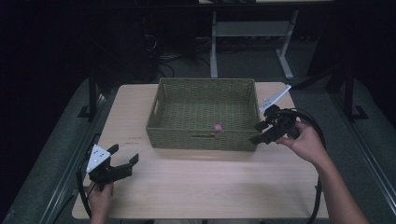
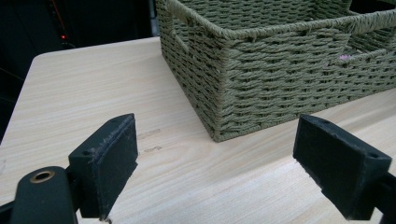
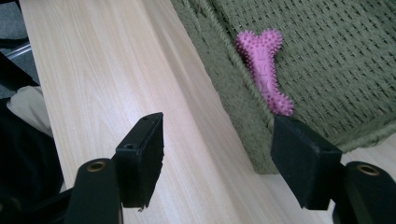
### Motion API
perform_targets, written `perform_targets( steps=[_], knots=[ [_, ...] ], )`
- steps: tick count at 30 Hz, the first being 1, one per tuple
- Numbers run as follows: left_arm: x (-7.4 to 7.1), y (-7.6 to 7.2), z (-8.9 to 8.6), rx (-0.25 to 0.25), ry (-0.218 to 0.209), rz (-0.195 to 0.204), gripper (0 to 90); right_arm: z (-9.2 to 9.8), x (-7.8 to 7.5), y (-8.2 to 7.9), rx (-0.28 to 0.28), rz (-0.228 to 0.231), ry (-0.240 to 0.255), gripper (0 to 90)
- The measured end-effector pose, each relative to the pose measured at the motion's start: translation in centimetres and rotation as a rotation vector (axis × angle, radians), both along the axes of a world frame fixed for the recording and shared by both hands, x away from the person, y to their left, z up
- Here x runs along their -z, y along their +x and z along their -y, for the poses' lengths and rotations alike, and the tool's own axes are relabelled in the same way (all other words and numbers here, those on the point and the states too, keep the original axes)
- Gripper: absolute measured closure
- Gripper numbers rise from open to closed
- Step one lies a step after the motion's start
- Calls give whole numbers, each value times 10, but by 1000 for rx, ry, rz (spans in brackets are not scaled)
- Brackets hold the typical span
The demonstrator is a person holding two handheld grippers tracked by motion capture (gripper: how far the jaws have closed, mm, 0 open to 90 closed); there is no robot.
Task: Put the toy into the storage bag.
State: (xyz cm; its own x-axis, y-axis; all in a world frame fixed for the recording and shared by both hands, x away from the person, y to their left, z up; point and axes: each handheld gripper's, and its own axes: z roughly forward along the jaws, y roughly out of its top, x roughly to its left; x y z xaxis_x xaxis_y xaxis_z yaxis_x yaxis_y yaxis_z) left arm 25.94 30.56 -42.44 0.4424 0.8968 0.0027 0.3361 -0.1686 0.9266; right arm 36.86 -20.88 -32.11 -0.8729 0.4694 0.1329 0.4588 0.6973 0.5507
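Observation:
An olive woven basket [image 1: 177, 139] stands at the middle back of the wooden table [image 1: 210, 186]. In it a pink spiky bone-shaped toy [image 1: 217, 127] lies against the front wall. My right gripper [image 1: 256, 133] hovers open at the basket's front right corner, held by a hand. In the right gripper view the toy [image 3: 264, 70] lies on the basket's floor [image 3: 336, 56], just beyond the open jaws [image 3: 217, 123]. My left gripper [image 1: 125, 154] is open and empty near the table's front left. Its view has the basket's corner [image 2: 280, 70] ahead of the open jaws [image 2: 217, 135].
Behind the table stands a white desk frame [image 1: 214, 46] with cables on the dark floor. Black stands [image 1: 92, 93] flank the table's back corners. Bare tabletop [image 1: 196, 177] stretches in front of the basket between the two hands.

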Motion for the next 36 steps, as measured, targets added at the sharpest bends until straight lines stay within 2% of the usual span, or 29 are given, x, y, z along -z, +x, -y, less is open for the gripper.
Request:
perform_targets(
  steps=[12, 23, 31, 36],
  knots=[
    [0, 0, 0, 1, 0, 1, 133, 10, 13, -15, 16, 1, 15, 342],
    [0, -1, 1, 0, 4, 2, 133, 14, 27, -34, 23, 21, -1, 325],
    [0, -1, 1, 0, 4, 1, 133, 21, 46, -48, 58, 18, 11, 311],
    [0, -1, 1, 2, 8, -1, 133, 27, 63, -61, 86, 19, 34, 300]
  ],
)
